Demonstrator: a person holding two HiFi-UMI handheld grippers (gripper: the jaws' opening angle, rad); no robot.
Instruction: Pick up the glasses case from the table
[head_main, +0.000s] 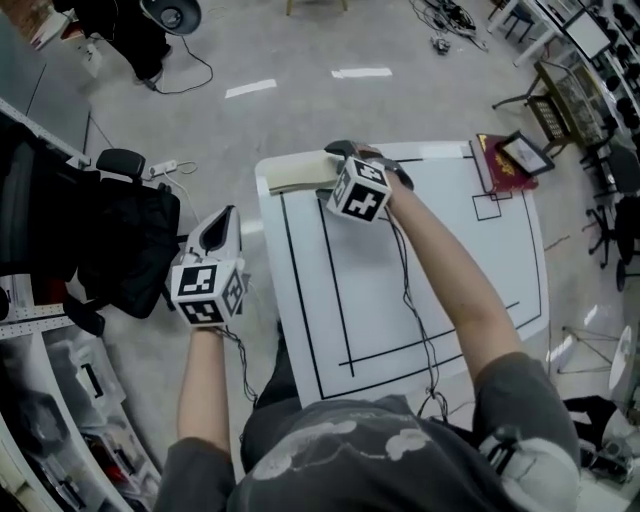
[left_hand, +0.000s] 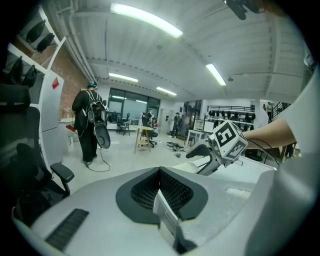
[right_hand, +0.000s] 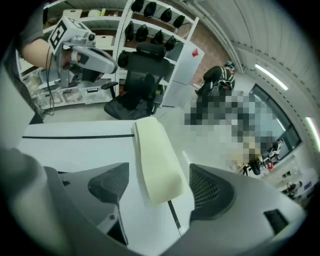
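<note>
A cream glasses case (head_main: 300, 172) lies at the far left corner of the white table (head_main: 450, 260). My right gripper (head_main: 358, 158) reaches down over the case's right end. In the right gripper view the case (right_hand: 155, 160) lies lengthwise between the jaws of the right gripper (right_hand: 160, 187), which stand open with a gap on each side. My left gripper (head_main: 217, 232) hangs off the table's left side, over the floor. In the left gripper view its dark pads (left_hand: 150, 192) meet with nothing between them.
A red book and a framed picture (head_main: 508, 160) sit at the table's far right corner. A black office chair (head_main: 110, 240) stands left of the table, near my left gripper. A person (left_hand: 90, 125) stands across the room; cables lie on the floor.
</note>
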